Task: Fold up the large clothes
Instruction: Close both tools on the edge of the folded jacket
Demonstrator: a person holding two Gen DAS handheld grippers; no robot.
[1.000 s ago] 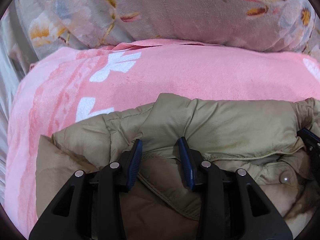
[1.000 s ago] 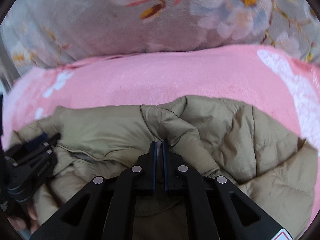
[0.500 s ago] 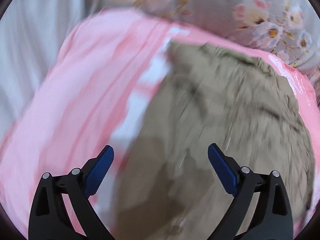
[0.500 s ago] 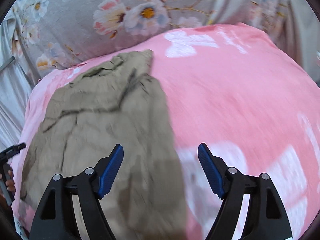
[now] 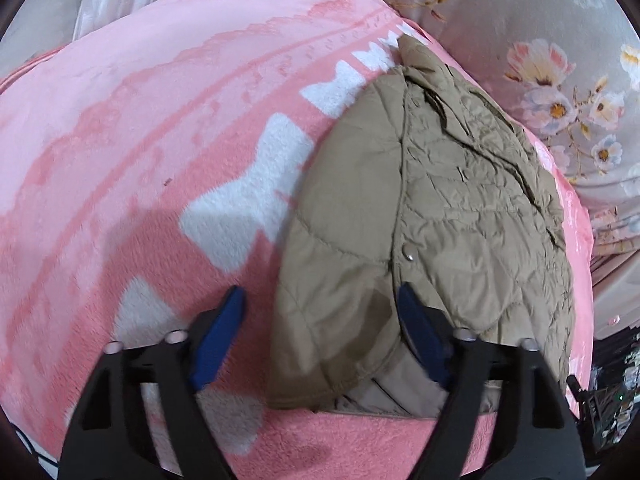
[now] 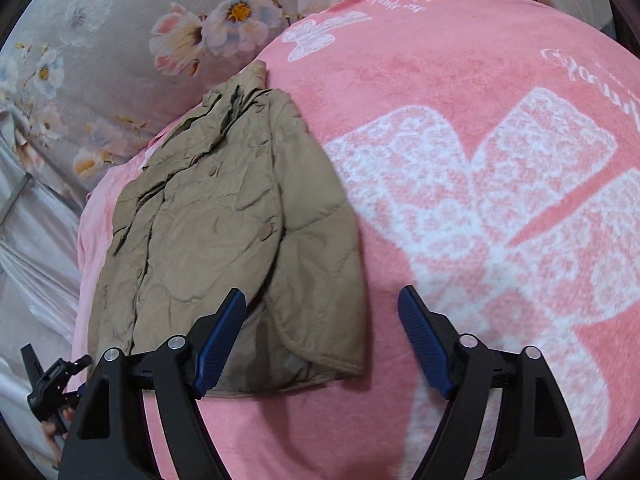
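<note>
Left tool (image 5: 320,334) is hanging above the near hem of the khaki quilted jacket (image 5: 432,216), its blue pads apart and closing, with the hem lying below the gap and not pinched. Right tool (image 6: 322,334) is standing apart and narrowing slightly over the jacket's near right corner, nothing gripped; pink blanket (image 6: 460,208) is showing under most of its gap. The jacket is lying folded lengthwise on the blanket, covering the bed, snap placket (image 5: 409,257) facing up, hem toward the near edge and collar (image 6: 240,92) reaching toward the far edge. Beyond the collar, a grey floral quilt (image 6: 120,40) is lining the far side. A hand (image 6: 52,432) is gripping the left tool's handle at the lower left of the right view
</note>
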